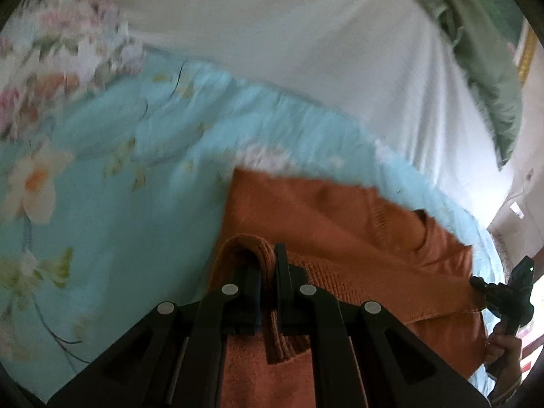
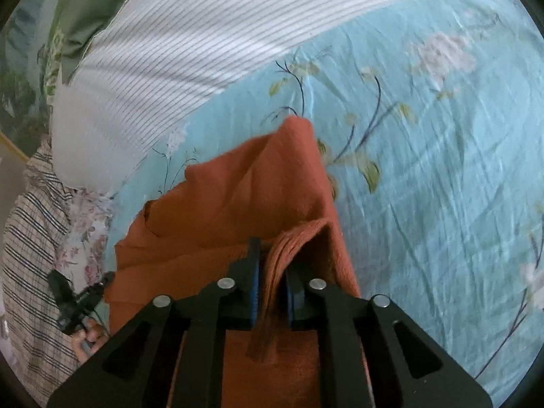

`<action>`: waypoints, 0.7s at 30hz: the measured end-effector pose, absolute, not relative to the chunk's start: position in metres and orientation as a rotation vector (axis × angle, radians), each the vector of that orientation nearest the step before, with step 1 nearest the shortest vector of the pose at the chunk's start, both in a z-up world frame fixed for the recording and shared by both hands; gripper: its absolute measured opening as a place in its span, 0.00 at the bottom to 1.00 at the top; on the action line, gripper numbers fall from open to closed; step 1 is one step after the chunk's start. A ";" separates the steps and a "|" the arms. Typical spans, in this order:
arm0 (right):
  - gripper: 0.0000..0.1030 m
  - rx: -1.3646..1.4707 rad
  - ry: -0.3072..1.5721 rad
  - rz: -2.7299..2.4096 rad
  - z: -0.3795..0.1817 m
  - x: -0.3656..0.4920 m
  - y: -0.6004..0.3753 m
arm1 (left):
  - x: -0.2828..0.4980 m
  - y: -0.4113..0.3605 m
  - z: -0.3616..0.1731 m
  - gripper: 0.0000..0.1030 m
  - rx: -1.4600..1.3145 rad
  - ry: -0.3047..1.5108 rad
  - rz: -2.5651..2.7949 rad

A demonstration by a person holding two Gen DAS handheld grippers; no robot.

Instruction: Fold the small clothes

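The left gripper was clenched on a ribbed edge of the rust-orange knitted garment, a thick fold of the knit bunched between its black jaws at about six o'clock in the left wrist view. That pinch looked meant to hold one corner taut. The garment spread away toward three o'clock, lying across the pale blue floral bedsheet, with a white cover beyond at twelve o'clock. At four o'clock the other tool showed small, carried in a hand.

The right gripper also grasped the garment — several layers of ribbed hem sat between its blue-lined pads, though the grip looked looser. From there the cloth rose to a peak at twelve o'clock and draped toward nine o'clock, so both corners seemed lifted together to carry one edge over the rest. A white striped pillow lay at eleven o'clock, clear of the garment. The fold appeared under way, not yet laid flat.
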State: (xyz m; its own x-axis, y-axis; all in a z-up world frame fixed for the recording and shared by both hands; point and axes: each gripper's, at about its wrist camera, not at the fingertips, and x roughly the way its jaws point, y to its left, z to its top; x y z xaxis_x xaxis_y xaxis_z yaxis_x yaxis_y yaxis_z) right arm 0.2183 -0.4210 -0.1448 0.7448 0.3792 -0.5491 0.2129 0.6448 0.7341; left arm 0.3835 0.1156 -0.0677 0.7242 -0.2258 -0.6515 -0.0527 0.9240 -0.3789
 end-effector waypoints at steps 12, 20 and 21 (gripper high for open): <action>0.46 0.467 0.763 0.379 -0.104 0.175 -0.310 | 0.308 0.014 -0.077 0.40 -0.199 0.866 -0.398; 0.21 0.361 0.860 0.190 -0.121 0.228 -0.328 | 0.354 -0.019 -0.087 0.49 -0.040 0.917 -0.350; 0.21 0.379 0.841 0.150 -0.119 0.233 -0.337 | 0.367 -0.014 -0.085 0.48 -0.053 0.925 -0.329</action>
